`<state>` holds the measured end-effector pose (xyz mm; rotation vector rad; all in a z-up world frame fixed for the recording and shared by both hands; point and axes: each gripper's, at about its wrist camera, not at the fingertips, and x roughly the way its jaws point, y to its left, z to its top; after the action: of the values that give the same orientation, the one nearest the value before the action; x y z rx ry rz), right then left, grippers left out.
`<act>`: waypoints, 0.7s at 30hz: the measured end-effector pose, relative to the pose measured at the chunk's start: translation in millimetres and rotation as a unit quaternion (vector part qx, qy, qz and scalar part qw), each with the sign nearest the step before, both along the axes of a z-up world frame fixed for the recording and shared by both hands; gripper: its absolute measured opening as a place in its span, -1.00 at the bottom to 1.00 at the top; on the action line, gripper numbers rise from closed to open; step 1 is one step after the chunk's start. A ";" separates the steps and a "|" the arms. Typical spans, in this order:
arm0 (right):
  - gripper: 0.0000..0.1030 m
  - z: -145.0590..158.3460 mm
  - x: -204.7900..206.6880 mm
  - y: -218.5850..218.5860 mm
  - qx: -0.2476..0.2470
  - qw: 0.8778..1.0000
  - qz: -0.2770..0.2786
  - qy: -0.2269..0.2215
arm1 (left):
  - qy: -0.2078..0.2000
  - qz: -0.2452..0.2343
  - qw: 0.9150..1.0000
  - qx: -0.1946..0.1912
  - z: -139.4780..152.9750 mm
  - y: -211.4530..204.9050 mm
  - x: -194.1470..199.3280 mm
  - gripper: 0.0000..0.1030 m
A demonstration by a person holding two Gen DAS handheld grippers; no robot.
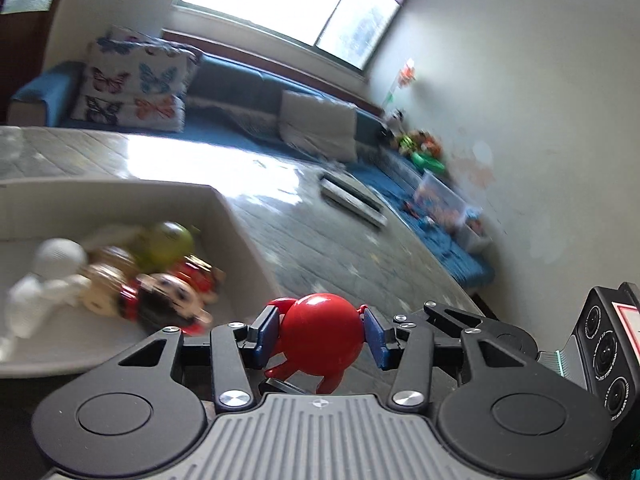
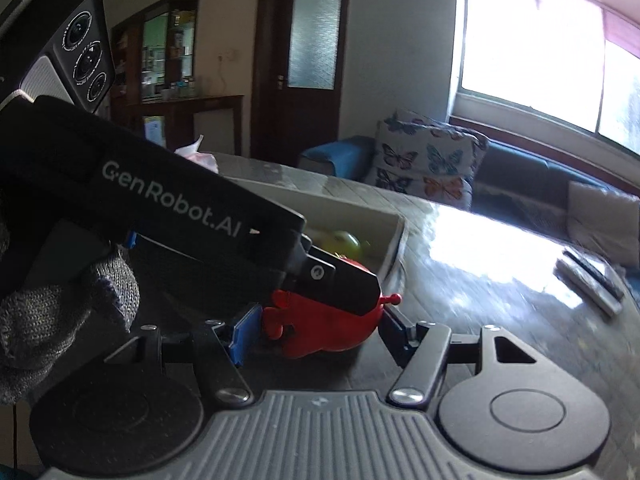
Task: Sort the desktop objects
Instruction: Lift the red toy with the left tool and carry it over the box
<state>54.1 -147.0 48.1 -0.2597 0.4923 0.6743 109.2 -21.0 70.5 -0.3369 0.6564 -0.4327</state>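
Tabletop [image 1: 320, 248]: left gripper [image 1: 320, 334] clamps red toy [image 1: 320, 328] beside tray [image 1: 236, 220] rim.

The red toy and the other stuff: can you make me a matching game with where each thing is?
Things:
1. red toy
2. green ball
3. butterfly pillow
4. flat grey box

Places:
A. on the blue sofa
B. in the white tray
C. between the left gripper fingers
D. alone on the table near the sofa

Pairs: 1-C, 2-B, 3-A, 4-D
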 end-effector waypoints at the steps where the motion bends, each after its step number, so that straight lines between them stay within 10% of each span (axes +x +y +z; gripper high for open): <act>1: 0.26 1.4 3.9 7.7 -0.002 1.000 0.008 -0.002 | -0.001 0.008 1.000 0.000 1.4 7.3 2.6 -0.03; 21: 0.27 -19.1 76.2 119.0 -0.026 0.992 0.107 0.054 | 0.046 0.119 0.991 -0.029 -25.6 123.3 33.1 -0.04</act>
<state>130.3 -28.0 29.0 -0.3297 0.5911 0.8888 142.3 102.3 44.9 -0.4863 0.6858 -0.2096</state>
